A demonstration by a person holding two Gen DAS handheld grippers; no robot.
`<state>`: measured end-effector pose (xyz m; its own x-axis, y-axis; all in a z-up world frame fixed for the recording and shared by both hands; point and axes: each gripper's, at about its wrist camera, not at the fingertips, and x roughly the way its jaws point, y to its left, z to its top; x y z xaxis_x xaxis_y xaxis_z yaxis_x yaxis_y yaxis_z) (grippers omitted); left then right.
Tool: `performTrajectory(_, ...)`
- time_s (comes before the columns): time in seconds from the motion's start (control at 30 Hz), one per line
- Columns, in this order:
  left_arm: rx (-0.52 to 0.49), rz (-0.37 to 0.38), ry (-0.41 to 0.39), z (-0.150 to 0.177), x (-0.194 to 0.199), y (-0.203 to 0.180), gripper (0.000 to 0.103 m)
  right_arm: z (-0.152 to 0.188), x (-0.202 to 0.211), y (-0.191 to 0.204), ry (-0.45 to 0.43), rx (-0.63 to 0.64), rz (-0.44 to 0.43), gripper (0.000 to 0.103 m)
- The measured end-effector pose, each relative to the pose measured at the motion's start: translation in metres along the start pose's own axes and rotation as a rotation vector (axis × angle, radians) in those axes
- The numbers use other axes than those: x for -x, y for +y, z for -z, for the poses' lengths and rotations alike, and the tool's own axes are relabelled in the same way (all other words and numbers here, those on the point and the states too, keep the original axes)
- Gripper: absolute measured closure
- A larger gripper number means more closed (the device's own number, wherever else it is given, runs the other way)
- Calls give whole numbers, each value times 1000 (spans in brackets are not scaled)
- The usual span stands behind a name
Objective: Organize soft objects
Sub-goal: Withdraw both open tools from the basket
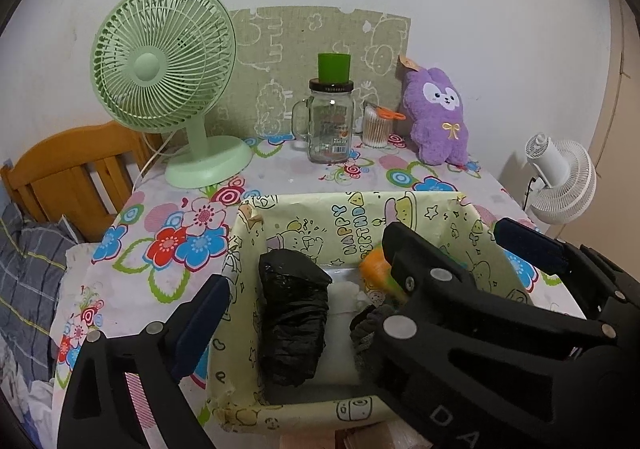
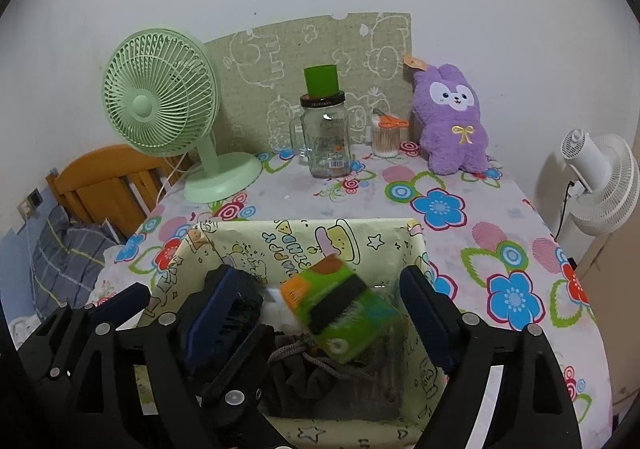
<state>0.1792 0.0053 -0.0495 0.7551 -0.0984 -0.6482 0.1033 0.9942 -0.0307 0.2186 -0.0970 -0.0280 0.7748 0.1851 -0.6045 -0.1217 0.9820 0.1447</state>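
Green-orange packet (image 2: pixel 340 313) sits blurred between right gripper (image 2: pixel 320 301) fingers, spread, not touching. Left gripper (image 1: pixel 348 269) fingers apart over box (image 1: pixel 400 205), walls close.

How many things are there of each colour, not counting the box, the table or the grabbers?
Green: 3 - table fan, cup on the jar, green-and-orange pack in the box
Purple: 1 - plush toy
Black: 1 - bag bundle
Grey: 1 - cloth
White: 1 - standing fan
Clear: 2 - glass jar, swab tub
Total: 9
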Motion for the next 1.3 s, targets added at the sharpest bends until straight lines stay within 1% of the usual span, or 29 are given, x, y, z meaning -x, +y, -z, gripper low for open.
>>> performTrajectory(0.1, -8, 0, -9, 1, 6, -3, 6, 1, 7, -1, -7, -8, 3, 16)
performTrajectory(0.2, -11, 3, -22, 1, 12, -5, 6, 2, 15, -2, -21, -14, 22, 10)
performTrajectory(0.33, -5, 10, -23, 3, 20, -7, 6, 3, 26, -3, -30, -18, 29, 10)
performTrajectory(0.77, -17, -15, -69, 11, 57, -21, 6, 11, 66, -7, -83, -25, 42, 6)
performTrajectory(0.9, -9, -9, -74, 15, 66, -24, 6, 15, 79, -9, -97, -27, 43, 5)
performTrajectory(1.3, -10, -3, -122, 28, 99, -31, 6, 27, 118, -7, -140, -16, 44, 5)
